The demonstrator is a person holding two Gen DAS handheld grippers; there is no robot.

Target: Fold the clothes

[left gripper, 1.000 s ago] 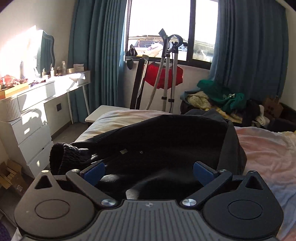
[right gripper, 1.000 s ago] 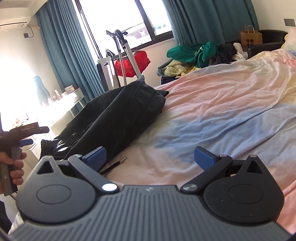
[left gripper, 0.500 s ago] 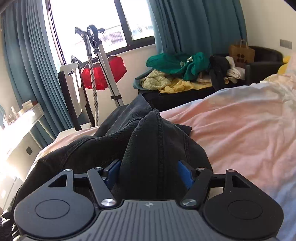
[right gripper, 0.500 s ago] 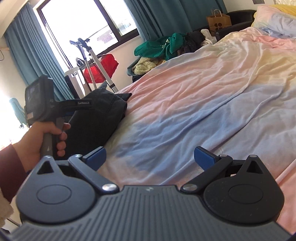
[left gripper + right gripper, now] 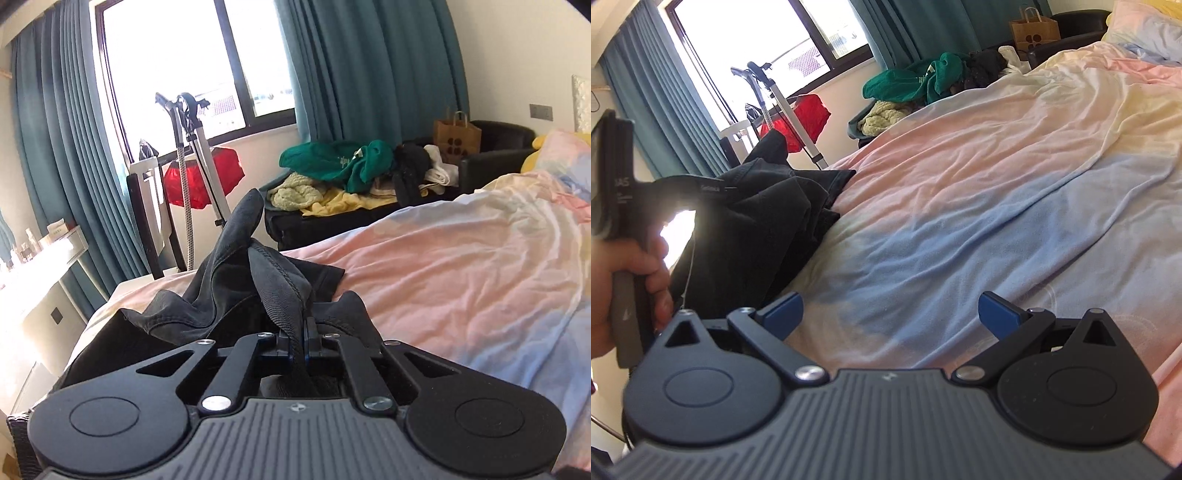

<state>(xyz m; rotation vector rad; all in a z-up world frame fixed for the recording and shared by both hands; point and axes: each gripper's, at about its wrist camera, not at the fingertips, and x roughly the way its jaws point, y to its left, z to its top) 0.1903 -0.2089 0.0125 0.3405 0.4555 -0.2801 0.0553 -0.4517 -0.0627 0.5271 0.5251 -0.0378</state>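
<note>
Garment (image 5: 280,280) pinched in left claw (image 5: 298,341) — right claw (image 5: 890,314) (gaping) apparently beside it.

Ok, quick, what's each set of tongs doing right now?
Left tongs: closed, pinching a fold of the black garment.
Right tongs: open, empty, over the bedsheet.

A home bedroom: bed (image 5: 960,206), curtains (image 5: 369,74), clothes pile (image 5: 332,166).

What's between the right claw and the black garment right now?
Only bare bedsheet. In the right wrist view, the open right claw hovers over it, and the black garment lies off to its left, pinched by the left claw.
</note>
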